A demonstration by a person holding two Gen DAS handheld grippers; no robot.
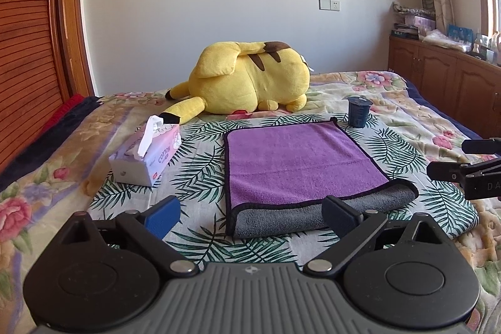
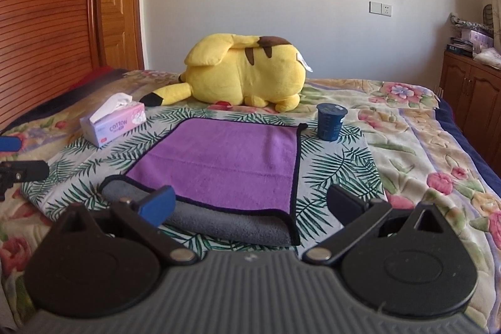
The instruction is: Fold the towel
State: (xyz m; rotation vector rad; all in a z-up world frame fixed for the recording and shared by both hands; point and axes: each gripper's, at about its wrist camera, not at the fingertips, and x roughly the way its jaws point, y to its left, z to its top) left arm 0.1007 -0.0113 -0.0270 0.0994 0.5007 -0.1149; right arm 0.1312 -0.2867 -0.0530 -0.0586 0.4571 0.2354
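Purple towel, folded over, flat on the bed

The towel [image 1: 300, 160] [image 2: 225, 158] lies flat on the leaf-print cloth [image 1: 200, 165] [image 2: 338, 168], its purple face up, edged all round in thin black piping. Its near edge is doubled over, so the grey underside shows as a thick rolled band at 6 o'clock. From the left wrist view the grey fold bulges out toward 4 o'clock; the far edge at 12 o'clock sits straight and smooth.

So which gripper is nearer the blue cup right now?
Right, I'd judge. The right gripper hangs open over the towel's near edge, on the side of the blue cup. The left gripper, also open, sits toward the tissue box.
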